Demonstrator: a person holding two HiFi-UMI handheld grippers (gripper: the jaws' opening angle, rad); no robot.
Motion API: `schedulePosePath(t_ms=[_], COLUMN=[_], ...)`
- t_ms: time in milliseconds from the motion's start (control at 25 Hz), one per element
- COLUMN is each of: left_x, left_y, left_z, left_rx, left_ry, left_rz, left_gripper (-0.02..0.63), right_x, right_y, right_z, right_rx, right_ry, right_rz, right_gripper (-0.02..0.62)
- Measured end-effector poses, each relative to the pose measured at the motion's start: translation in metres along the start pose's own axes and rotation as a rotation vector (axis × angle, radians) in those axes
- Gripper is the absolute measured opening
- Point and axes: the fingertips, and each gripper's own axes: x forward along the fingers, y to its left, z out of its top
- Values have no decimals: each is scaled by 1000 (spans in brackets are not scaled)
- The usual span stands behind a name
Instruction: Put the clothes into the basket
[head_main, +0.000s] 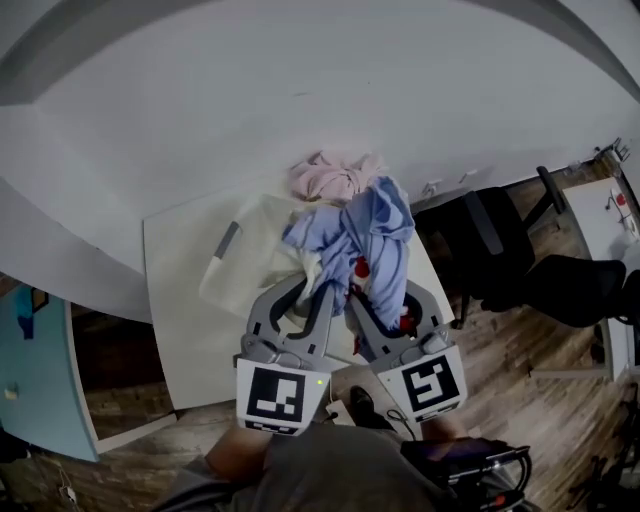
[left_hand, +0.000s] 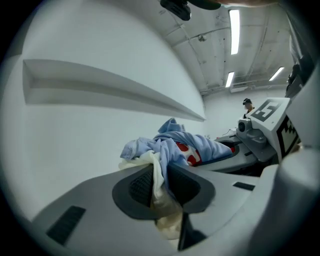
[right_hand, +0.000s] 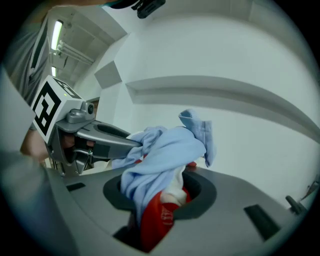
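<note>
White table (head_main: 175, 300); left gripper (left_hand: 160, 187), right gripper (right_hand: 160, 197) fingers clamped on blue clothes (head_main: 365, 230); pink garment (head_main: 335, 177) behind.

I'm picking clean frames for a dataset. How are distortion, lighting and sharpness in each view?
Head view: fisheye bends the wall lines; clothes bundle evenly lit, fairly sharp. Left gripper view: ceiling lights blown out, dark vignette, cream cloth at the jaws soft. Right gripper view: same curving and vignette; red cloth nearest the lens slightly blurred.
</note>
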Motion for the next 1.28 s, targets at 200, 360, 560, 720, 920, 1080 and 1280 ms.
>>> schedulePosePath(t_ms=[200,360,560,720,920,1080,1280], left_x=[5,4,-7,-14,-26,-33,-38], left_y=[22,22,19,16,15,12,8], left_z=[-59,-69,-62,-55,-51,-46,-36], left_rx=[-49,-59,-49,-41,-39,-32,-23], left_ry=[110,107,77,58,44,30,8], left_rz=[81,86,100,102,111,109,102], left_gripper=[117,115,115,115,114,112,99], right_x=[23,26,15,11,3,-2,-12], right_y=[11,16,18,20,21,24,20], right_z=[-73,-87,-81,-69,-50,-44,-25], right_rx=[48,26,32,27,11,11,10], right_ry=[236,278,253,209,134,106,-2], right_rz=[67,66,55,58,34,17,-33], right_gripper=[262,284,285,305,307,298,220])
